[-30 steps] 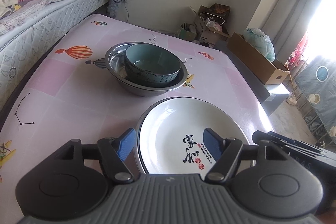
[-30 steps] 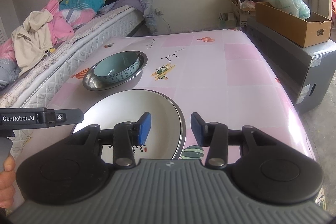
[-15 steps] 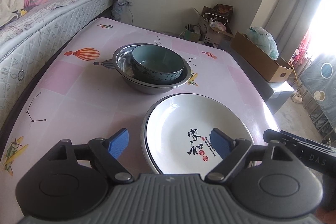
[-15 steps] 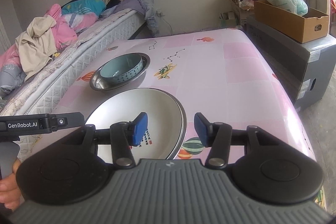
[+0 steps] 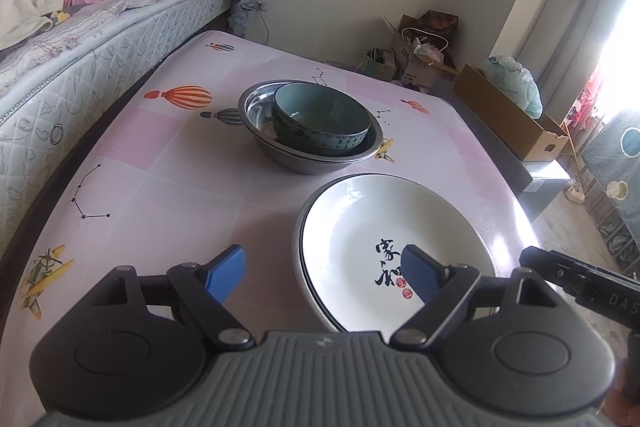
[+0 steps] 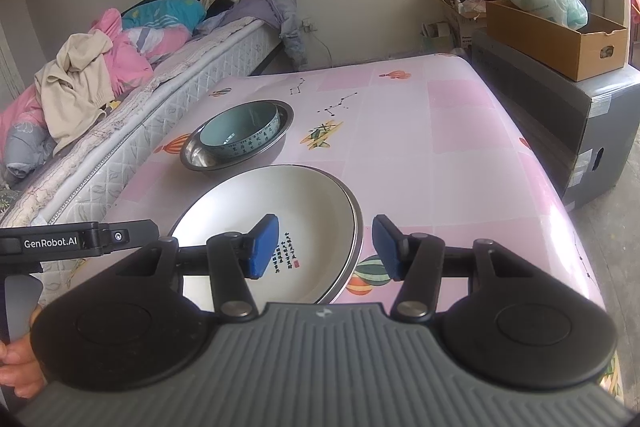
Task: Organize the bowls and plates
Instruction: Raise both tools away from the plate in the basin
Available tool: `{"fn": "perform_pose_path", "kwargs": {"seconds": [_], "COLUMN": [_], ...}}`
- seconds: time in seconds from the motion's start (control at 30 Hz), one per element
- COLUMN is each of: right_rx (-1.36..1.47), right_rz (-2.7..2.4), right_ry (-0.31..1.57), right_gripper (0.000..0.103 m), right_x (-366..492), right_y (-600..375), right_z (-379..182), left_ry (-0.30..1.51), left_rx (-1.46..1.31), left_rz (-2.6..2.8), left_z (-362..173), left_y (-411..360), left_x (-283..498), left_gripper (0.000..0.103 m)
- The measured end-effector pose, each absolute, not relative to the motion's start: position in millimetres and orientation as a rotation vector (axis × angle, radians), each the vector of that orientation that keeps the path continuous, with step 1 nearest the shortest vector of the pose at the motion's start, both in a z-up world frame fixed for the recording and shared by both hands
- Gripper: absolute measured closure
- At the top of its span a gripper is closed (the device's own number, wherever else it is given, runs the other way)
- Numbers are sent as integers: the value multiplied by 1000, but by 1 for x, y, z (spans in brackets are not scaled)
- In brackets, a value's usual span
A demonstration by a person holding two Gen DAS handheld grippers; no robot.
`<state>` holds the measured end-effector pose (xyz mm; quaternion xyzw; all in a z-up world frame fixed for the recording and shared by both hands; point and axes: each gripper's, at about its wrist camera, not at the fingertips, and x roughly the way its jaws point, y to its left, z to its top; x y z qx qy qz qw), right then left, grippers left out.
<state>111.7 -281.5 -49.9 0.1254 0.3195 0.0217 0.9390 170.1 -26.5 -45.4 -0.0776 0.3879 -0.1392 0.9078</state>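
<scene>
Jaws apart; plate (image 5: pixel 384 227) lettering upright left-cam only

I see my right claw (image 6: pixel 324 247) over the near edge of the white plate (image 6: pixel 280 211), open and holding nothing. The plate's rim sits between its blue pads (image 6: pixel 262 247). Behind it, a blue-green bowl (image 6: pixel 240 129) sits inside a metal bowl (image 6: pixel 196 157) on the pink surface (image 6: pixel 440 155).
</scene>
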Motion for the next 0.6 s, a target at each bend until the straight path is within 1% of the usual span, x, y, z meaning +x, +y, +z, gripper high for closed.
{"fn": "perform_pose_path", "kwargs": {"seconds": [0.6], "right_rx": [269], "right_rz": [63], "right_ry": [666], "right_gripper": [52], "right_x": [115], "right_y": [-281], "right_z": [-51], "left_ry": [810], "left_rx": [-164], "left_rz": [-265], "left_z": [-50], "left_y": [-18], "left_x": [170], "left_gripper": [17]}}
